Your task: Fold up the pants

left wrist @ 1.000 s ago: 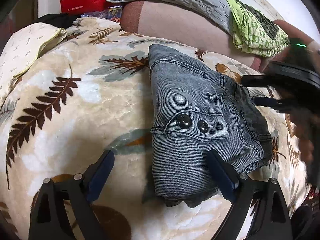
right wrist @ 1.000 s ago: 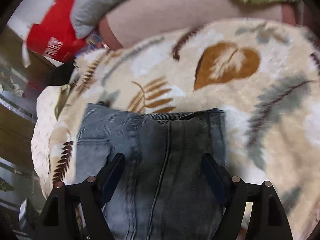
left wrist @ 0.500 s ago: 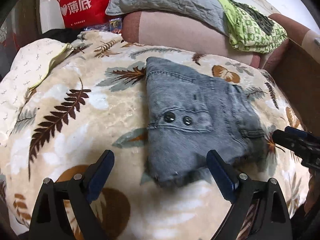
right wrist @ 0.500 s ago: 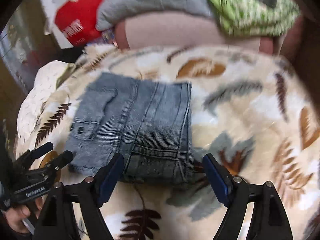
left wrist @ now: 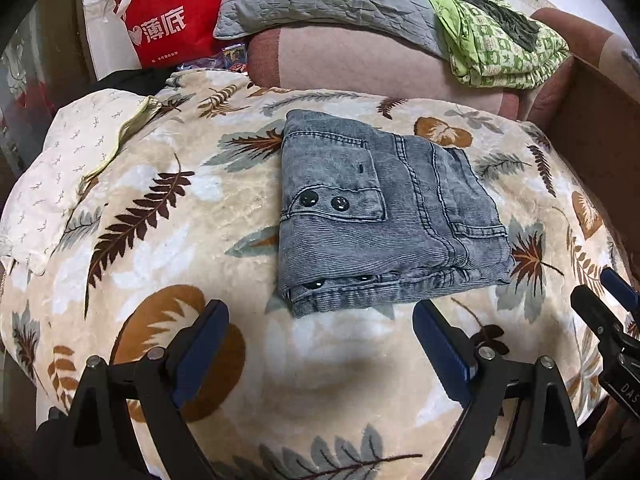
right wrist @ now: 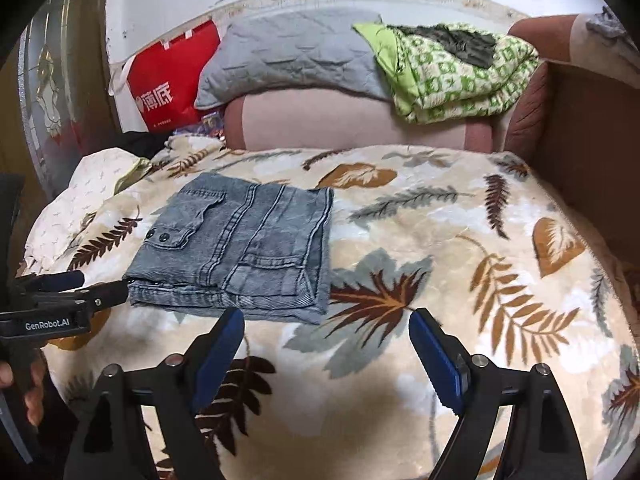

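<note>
In your left wrist view, the folded pants (left wrist: 384, 216) lie on the blanket (left wrist: 168, 240) just ahead of your left claw (left wrist: 320, 338), which is spread and empty. In your right wrist view, the pants (right wrist: 240, 240) sit ahead-left of your spread right claw (right wrist: 326, 338).
</note>
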Action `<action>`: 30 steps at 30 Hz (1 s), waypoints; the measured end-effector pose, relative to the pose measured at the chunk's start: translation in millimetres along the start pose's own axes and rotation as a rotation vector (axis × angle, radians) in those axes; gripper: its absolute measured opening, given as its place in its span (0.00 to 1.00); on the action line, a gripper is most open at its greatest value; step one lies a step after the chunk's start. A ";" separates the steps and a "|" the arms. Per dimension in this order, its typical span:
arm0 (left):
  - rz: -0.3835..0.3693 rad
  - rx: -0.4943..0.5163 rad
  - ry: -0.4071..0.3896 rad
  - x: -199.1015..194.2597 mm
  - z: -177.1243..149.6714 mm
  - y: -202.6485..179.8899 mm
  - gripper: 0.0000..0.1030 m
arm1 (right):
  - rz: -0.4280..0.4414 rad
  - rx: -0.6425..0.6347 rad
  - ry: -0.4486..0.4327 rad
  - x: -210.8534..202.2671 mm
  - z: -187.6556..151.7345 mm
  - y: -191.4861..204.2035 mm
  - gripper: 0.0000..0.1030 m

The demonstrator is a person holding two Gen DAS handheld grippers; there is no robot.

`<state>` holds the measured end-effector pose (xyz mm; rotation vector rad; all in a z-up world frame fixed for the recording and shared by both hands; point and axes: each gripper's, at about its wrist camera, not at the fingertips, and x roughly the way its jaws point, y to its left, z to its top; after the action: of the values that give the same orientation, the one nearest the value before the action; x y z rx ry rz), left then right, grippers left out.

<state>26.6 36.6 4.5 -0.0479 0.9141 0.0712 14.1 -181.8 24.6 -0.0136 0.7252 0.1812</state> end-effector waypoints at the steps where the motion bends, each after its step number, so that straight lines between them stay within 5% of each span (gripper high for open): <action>1: 0.005 0.001 -0.002 -0.7 -0.1 -2.3 0.91 | 0.004 0.002 -0.009 -1.4 -0.7 -1.8 0.86; 12: 0.023 0.008 -0.009 -5.4 -3.7 -12.6 0.91 | 0.000 -0.023 0.012 4.2 -9.9 -0.1 0.88; 19: -0.007 0.028 -0.027 -8.6 -5.3 -11.9 0.91 | -0.026 -0.051 0.035 9.4 -12.4 9.7 1.00; 30: -0.091 0.004 -0.049 -8.9 5.3 -14.4 0.96 | -0.122 -0.099 0.028 5.3 -7.8 10.9 1.00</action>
<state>26.5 22.3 14.9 -0.0842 0.8615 -0.0143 11.0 -170.8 15.8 -0.1547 0.7400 0.1008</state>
